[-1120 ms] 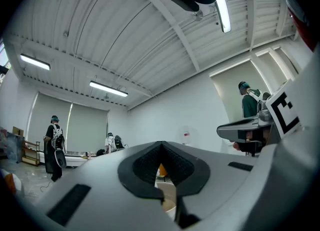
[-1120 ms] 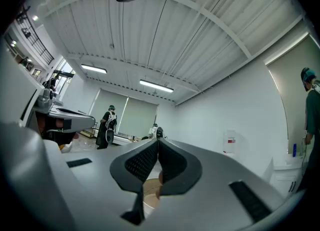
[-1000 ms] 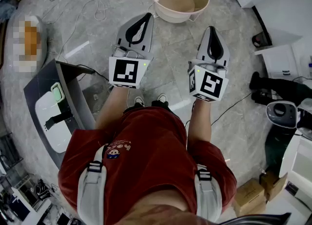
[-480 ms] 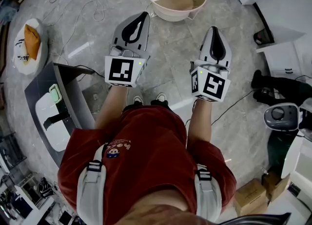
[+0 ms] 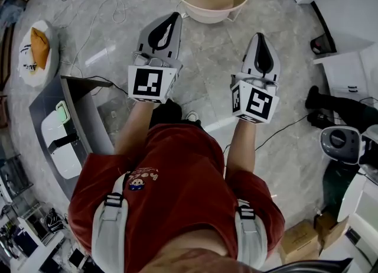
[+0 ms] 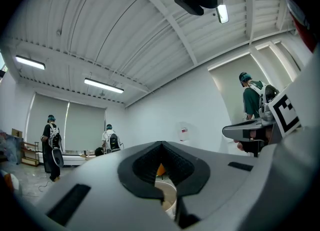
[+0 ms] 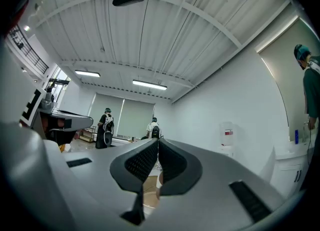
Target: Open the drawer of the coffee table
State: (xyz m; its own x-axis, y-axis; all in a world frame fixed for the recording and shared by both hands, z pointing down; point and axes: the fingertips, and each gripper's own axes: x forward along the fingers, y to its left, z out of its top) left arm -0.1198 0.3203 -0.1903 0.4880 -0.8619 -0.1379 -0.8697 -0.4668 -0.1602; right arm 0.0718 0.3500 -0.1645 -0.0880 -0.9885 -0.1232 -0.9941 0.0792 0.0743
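Cream-coloured round coffee table (image 5: 204, 16) is standing on the grey tiled floor (image 5: 207, 77), toward its far side, straight ahead of both grippers and well apart from them. No drawer front or pull is showing from here, so I cannot tell which side it opens from. Judging by the thin rim and wire legs, the table is probably light. The drawer should be sliding easily, but the whole table may be skidding with the pull. Likely best to take the drawer by its handle or front lip, with the other claw steadying the rim.

Left gripper (image 5: 175, 16) and right gripper (image 5: 258, 36) are being held out side by side, roughly level, tips pointing at the table. Both claws are closed tip to tip, gripping nothing.
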